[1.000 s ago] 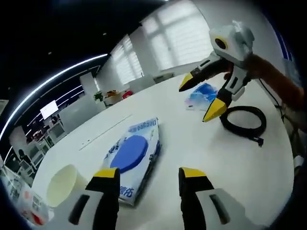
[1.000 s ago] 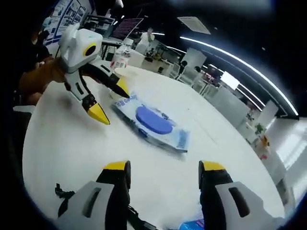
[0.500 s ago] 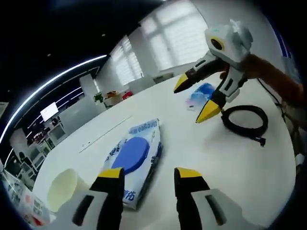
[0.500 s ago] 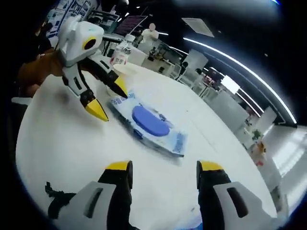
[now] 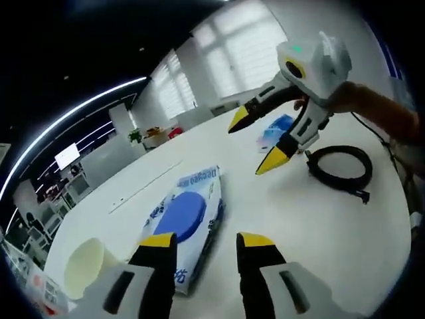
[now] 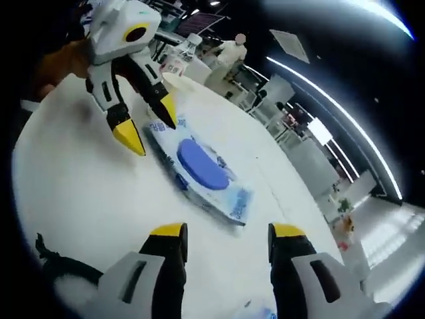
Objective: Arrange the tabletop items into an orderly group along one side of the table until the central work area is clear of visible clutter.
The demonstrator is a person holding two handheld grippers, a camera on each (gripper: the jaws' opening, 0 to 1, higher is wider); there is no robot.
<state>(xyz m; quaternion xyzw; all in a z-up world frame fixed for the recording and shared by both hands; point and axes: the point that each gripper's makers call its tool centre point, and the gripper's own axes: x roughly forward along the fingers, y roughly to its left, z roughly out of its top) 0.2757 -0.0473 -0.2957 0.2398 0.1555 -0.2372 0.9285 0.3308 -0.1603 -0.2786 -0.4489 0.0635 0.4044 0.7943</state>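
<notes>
- You are holding the left gripper low over the white table, its two yellow-tipped jaws standing apart with nothing between them.
- A wet-wipes pack with a round blue lid is lying flat on the table just ahead of those jaws, its near corner reaching in beside the left one; whether it is touching that jaw, you cannot tell.
- A pale cup is sitting on the table to the left of the pack, near the table edge.
- In the left gripper view, your right gripper is hanging above the far side of the table, jaws spread wide and empty, with an orange sleeve trailing behind it.
- A coiled black cable is lying on the table just beside that gripper, and a small blue packet is lying behind its jaws.
- In the right gripper view, the right gripper is pointing its open, empty jaws across the table toward the wet-wipes pack, well short of it.
- There the left gripper is hovering with its spread tips at the far end of the pack, and a plastic bottle is standing beyond it.
</notes>
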